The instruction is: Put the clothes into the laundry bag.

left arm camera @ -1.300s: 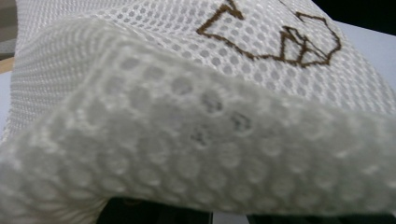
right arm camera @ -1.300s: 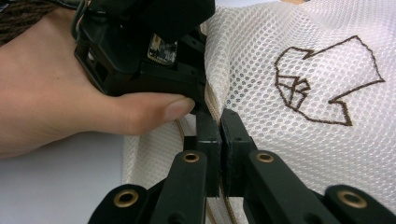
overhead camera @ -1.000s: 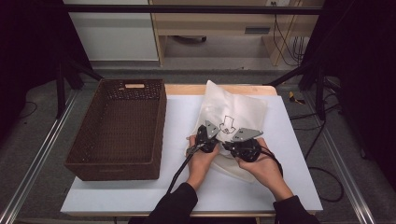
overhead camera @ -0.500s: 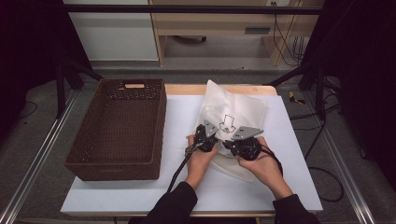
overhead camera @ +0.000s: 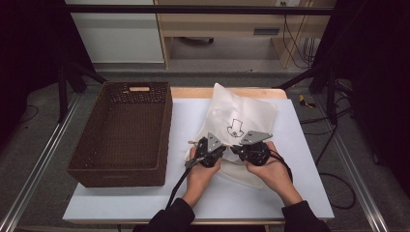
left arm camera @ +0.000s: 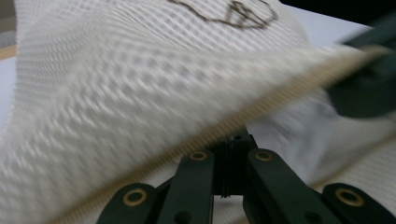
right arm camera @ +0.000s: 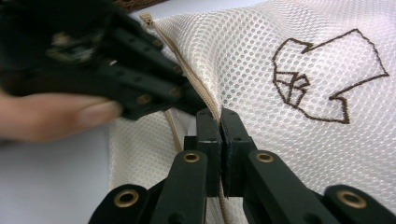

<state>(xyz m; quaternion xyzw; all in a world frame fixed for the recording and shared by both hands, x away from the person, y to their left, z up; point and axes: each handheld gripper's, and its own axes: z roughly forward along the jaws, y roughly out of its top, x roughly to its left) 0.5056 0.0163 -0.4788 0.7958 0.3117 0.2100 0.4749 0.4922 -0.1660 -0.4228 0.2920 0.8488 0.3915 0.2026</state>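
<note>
Slid a bit sideways since the earlier high-view shots, the left gripper [overhead camera: 216, 151], toward the basket side, zipper edge coming along with it. Right gripper [overhead camera: 240, 150] parked in the same spot, no shift worth mentioning. Looks like zipper work: one side anchoring, other side dragging along the teeth, so prob mid-pull on opening (or closing, can't tell which) the bag mouth.

Tongs state: both fully pinched. In the right gripper view, jaws clamped tight on the zipper tape [right arm camera: 205, 95], beige teeth running right into the pinch. In the left gripper view, jaws together too w/ the same toothed edge [left arm camera: 261, 116] crossing just over the tips, mesh draped above, pic blurry so exact bite point not clear, but seems to have the zip edge or its pull.

Mesh laundry bag [overhead camera: 241, 121]: cream/white, fine honeycomb net, small brown outline logo [right arm camera: 327, 79] stitched on top, a shirt shape by the look of it. Lying flat-ish on the white table [overhead camera: 121, 203], right of centre, far corner poking up a bit, near edge bunched under both hands. Something white faintly visible through the mesh, not sure what.

Brown wicker basket [overhead camera: 121, 133] sitting just left of the bag, apart from it, nothing visible inside.
</note>
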